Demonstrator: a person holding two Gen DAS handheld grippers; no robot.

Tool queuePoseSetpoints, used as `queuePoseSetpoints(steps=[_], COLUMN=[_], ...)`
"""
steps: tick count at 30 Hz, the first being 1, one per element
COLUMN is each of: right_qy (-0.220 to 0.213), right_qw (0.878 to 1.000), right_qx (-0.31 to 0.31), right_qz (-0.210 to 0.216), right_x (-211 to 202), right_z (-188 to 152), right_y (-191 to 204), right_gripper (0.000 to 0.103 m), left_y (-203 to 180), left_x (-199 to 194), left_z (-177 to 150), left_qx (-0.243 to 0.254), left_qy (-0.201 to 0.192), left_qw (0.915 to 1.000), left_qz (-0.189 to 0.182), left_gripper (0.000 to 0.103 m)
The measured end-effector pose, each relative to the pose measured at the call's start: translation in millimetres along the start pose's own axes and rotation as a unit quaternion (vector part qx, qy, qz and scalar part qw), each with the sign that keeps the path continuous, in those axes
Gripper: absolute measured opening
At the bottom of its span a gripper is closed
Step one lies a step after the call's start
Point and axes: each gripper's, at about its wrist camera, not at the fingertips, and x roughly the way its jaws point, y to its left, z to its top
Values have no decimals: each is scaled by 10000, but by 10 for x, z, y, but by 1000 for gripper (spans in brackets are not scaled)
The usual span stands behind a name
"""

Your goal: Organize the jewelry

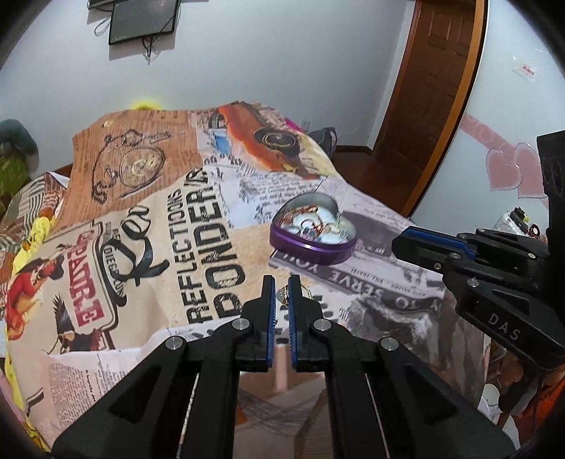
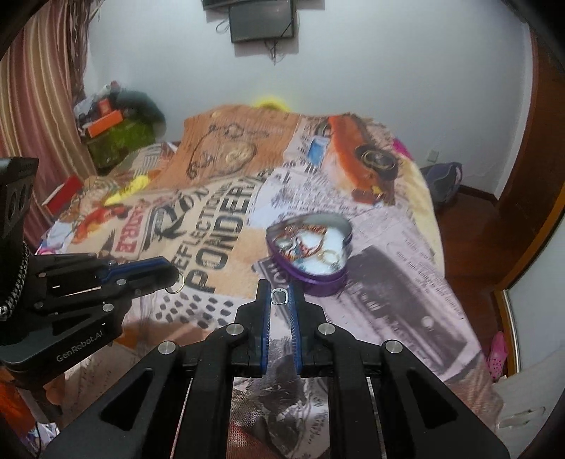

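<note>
A purple heart-shaped tin (image 1: 312,229) lies open on the printed bedspread; it also shows in the right wrist view (image 2: 310,254), with several rings inside. My left gripper (image 1: 281,289) is shut on a gold ring (image 1: 282,294), held short of the tin; the ring hangs from its tip in the right wrist view (image 2: 175,285). My right gripper (image 2: 280,294) is shut on a silver ring (image 2: 279,296), just short of the tin's near edge. The right gripper also shows from the side in the left wrist view (image 1: 399,243).
The bedspread (image 1: 197,226) covers a bed. A wooden door (image 1: 423,91) stands at the right, a dark screen (image 2: 261,21) hangs on the wall, and clutter with an orange box (image 2: 106,123) sits at the far left by striped curtains.
</note>
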Motion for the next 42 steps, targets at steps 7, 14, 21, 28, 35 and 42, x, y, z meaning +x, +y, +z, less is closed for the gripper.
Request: queuePoseSetpoints(steps=[7, 14, 21, 28, 35, 42], right_qy=[-249, -409, -459, -407, -301, -223], right_qw=[9997, 9990, 9985, 9985, 9987, 9990], right_qx=[41, 172, 276, 362, 415, 394], right_qz=[-73, -85, -99, -89, -36, 34], right_x=[-131, -139, -81, 79, 283, 445], right_z=[76, 159, 220, 291, 353, 395], right_y=[-50, -135, -248, -379, -463, -520], right_gripper=[9, 9, 9, 9, 9, 9], left_y=[-97, -157, -164, -131, -100, -88], left_x=[-84, -40, 150, 433, 717, 903], left_z=[152, 334, 456, 553, 620, 672], left_qx=[68, 119, 143, 150, 143, 150], left_qy=[-207, -338, -304, -184, -8, 109], left_qw=[9998, 9994, 9994, 9997, 9998, 9997], left_qz=[-5, -25, -66, -105, -122, -144], left_gripper=[5, 5, 5, 5, 5, 5])
